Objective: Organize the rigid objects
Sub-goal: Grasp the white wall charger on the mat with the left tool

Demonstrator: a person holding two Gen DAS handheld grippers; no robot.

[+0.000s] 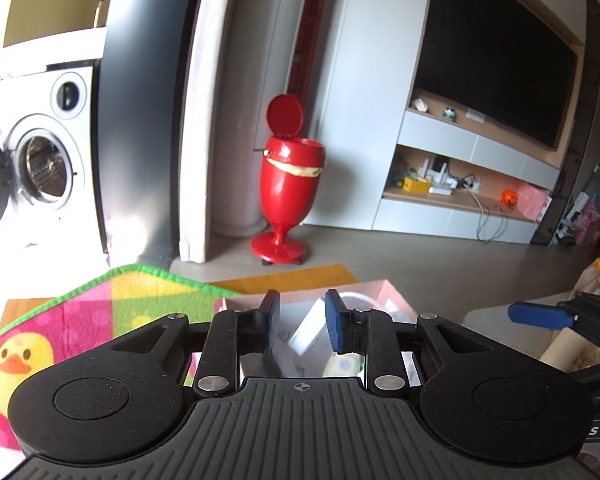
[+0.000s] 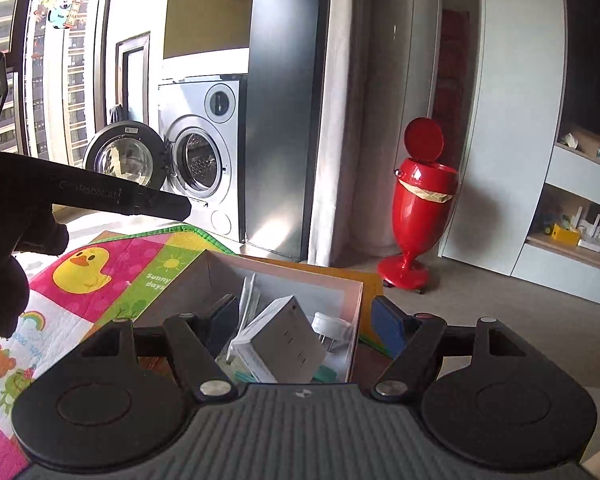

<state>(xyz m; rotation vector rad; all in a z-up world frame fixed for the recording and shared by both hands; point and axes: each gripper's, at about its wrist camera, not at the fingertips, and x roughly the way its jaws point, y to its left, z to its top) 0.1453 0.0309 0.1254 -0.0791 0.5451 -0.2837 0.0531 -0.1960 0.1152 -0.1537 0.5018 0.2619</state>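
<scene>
A pink-rimmed cardboard box point(image 2: 352, 292) lies on the floor by the play mat. Inside it are a white square block point(image 2: 284, 340), a white round plug point(image 2: 332, 326), thin white sticks point(image 2: 248, 300) and something teal point(image 2: 324, 374). My right gripper point(image 2: 308, 324) hovers over the box, open wide and empty. My left gripper point(image 1: 303, 322) is also above the box point(image 1: 392, 296), its blue pads a narrow gap apart, with nothing pressed between them; the white block point(image 1: 310, 328) shows through the gap. In the right wrist view a black-gloved hand point(image 2: 4, 264) holds the left gripper, whose fingers point(image 2: 168, 204) point right.
A colourful duck play mat point(image 1: 80, 320) covers the floor left of the box, with an orange mat point(image 1: 292, 276) behind it. Further back stand a red pedestal bin point(image 1: 290, 184) with its lid up, a washing machine point(image 1: 44, 160) with its door open, and TV shelves point(image 1: 460, 188).
</scene>
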